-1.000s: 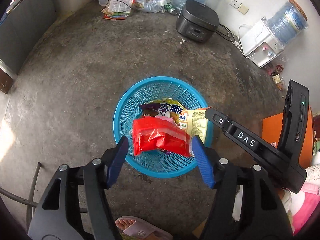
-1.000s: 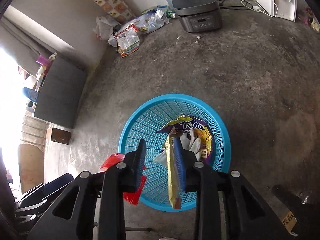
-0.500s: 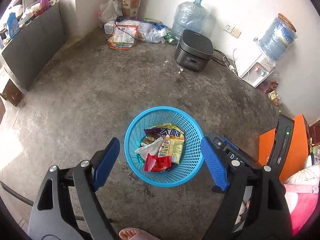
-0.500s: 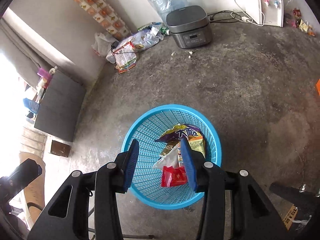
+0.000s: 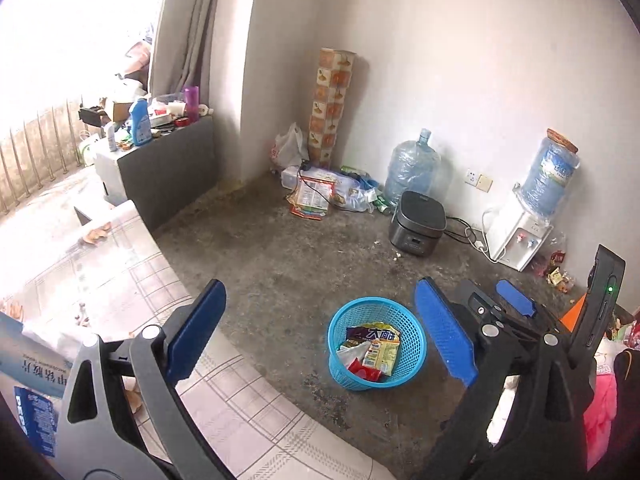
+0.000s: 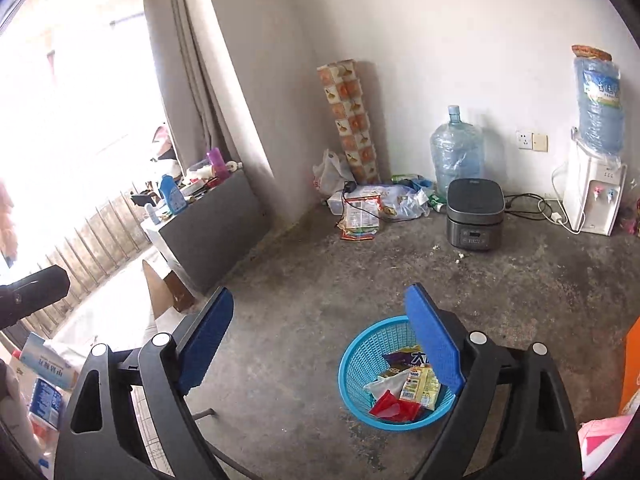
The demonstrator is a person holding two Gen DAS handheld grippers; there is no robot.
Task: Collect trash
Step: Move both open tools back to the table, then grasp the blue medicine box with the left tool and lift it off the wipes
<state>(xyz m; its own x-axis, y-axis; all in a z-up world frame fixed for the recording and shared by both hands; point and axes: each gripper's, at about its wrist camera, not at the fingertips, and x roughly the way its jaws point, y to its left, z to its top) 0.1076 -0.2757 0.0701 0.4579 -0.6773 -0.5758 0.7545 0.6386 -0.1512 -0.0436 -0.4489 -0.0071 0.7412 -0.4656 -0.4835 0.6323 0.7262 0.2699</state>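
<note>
A blue plastic basket (image 5: 343,332) stands on the concrete floor and also shows in the right wrist view (image 6: 360,356). It holds a red wrapper (image 5: 365,371) (image 6: 394,405), a yellow snack bag (image 5: 381,353) (image 6: 420,388), a purple packet and white paper. My left gripper (image 5: 320,336) is open and empty, raised well above the basket. My right gripper (image 6: 320,340) is open and empty, also high above it; it shows beside the left one (image 5: 512,304).
A table with a checked cloth (image 5: 120,280) is at lower left, with boxes on it (image 6: 44,364). A rice cooker (image 5: 418,229), water jug (image 5: 412,168), water dispenser (image 5: 524,236) and a pile of bags (image 5: 320,192) line the far wall. A grey cabinet (image 5: 168,168) stands at left.
Both grippers let their wrappers drop into the basket, opened wide and rose up and back. The basket now looks small and the room's walls have come into view.
</note>
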